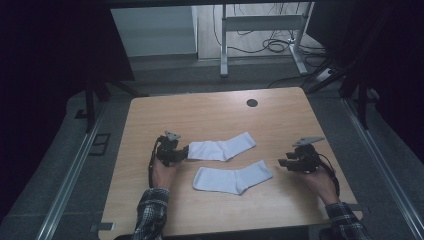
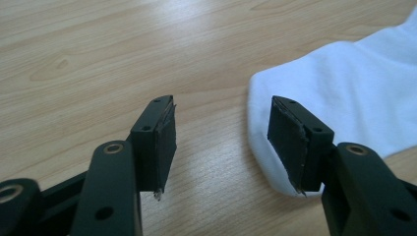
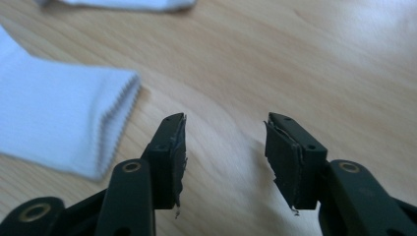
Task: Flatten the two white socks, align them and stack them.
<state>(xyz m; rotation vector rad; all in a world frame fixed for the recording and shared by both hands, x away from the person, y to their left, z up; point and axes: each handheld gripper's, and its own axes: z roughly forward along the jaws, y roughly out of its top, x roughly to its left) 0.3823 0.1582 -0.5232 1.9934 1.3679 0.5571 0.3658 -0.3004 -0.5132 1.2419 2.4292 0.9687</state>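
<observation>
Two white socks on wooden table (image 1: 210, 115): far sock (image 1: 221, 148), near sock (image 1: 233, 178). Left gripper (image 2: 221, 142) wide open, empty, at far sock's toe. Right gripper (image 3: 223, 152) wide open, empty, beside near sock's cuff.

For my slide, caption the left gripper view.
Open left gripper at the end of a white sock on the table.

Light wooden table (image 1: 210, 112) (dark round hole at its far edge), two white socks (image 1: 221, 148) flat on it

Socks (image 1: 233, 178) – white knit cloth; table (image 1: 210, 112) – smooth wood.
</observation>
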